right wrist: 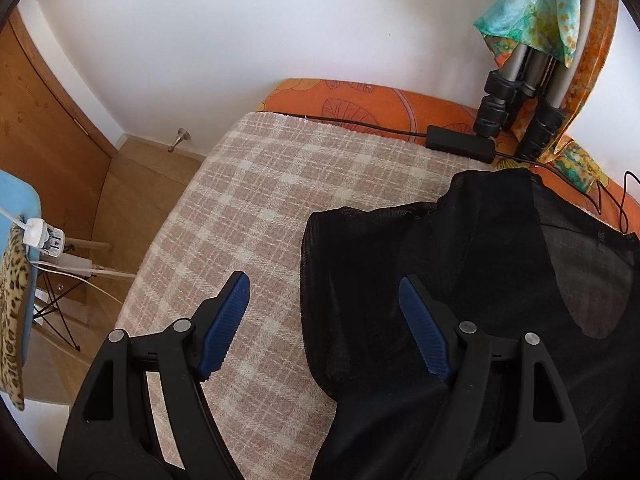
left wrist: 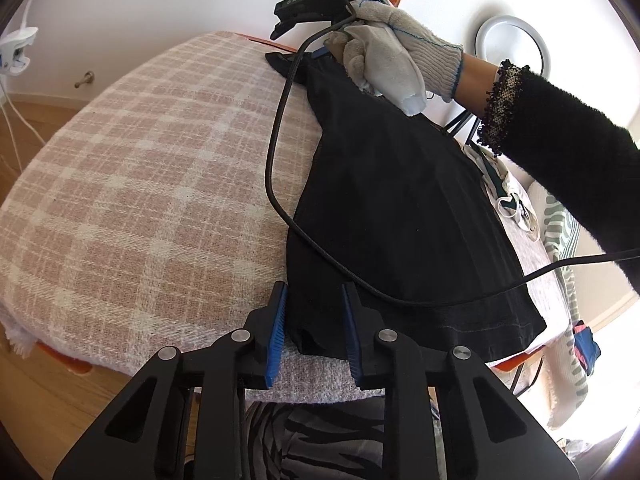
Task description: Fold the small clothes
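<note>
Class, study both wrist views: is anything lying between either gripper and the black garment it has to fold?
Yes. A black cable trails across the black garment, crossing just ahead of the left gripper, whose fingers straddle the near corner. Nothing visible blocks the right gripper; it is open at the garment's left edge on the plaid blanket.

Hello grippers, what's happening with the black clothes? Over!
Left gripper open around black garment's near corner. Right gripper open at its far end. Black cable trails across the garment.
</note>
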Demonstrator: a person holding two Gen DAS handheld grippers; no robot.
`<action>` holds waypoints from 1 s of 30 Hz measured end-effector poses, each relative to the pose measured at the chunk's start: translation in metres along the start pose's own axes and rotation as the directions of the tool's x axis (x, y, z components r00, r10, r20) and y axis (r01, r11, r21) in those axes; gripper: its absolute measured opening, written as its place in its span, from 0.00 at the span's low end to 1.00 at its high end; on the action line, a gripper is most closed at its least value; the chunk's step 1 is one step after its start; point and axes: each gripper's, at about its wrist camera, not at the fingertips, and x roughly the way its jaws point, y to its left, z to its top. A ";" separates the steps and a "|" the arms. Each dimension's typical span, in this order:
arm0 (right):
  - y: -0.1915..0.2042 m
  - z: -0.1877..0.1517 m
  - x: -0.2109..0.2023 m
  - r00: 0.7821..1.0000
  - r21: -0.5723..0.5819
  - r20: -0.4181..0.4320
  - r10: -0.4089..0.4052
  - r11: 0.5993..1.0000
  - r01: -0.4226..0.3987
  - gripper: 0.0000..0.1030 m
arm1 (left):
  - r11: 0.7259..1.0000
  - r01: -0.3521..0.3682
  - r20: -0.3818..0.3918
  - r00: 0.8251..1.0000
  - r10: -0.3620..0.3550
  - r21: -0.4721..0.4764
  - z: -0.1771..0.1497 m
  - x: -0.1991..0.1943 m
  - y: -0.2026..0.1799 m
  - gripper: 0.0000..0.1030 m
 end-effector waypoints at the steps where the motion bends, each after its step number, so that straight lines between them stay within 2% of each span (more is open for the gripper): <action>1: 0.001 0.001 0.006 1.000 -0.010 -0.008 -0.005 1.000 0.004 0.78 | 1.000 0.004 -0.003 1.000 -0.004 -0.001 0.000 0.000 0.000 0.17; 9: 0.008 0.005 0.039 0.995 -0.077 -0.060 -0.075 0.995 0.070 0.77 | 0.998 0.051 -0.011 0.999 -0.051 -0.045 0.000 0.001 0.007 0.06; 12: 0.007 0.005 0.045 0.991 -0.098 -0.062 -0.122 0.988 0.115 0.66 | 0.997 0.055 -0.005 0.998 -0.056 -0.053 0.000 0.001 0.007 0.04; 15: 0.008 0.005 0.045 0.988 -0.144 -0.044 -0.145 0.980 0.138 0.44 | 0.997 0.054 -0.002 0.999 -0.054 -0.047 0.001 0.001 0.006 0.03; 17: 0.006 0.007 0.042 0.989 -0.153 -0.044 -0.140 0.979 0.131 0.08 | 0.997 0.070 0.005 0.998 -0.069 -0.046 0.002 0.000 0.005 0.03; 19: 0.000 0.009 0.038 0.991 -0.131 -0.056 -0.121 0.985 0.113 0.05 | 0.996 0.072 0.009 0.997 -0.072 -0.049 0.003 -0.001 0.003 0.03; 30: -0.042 0.016 -0.024 0.998 -0.084 0.031 -0.059 0.995 0.062 0.04 | 0.996 0.091 0.035 0.995 -0.092 0.003 0.009 -0.016 -0.019 0.02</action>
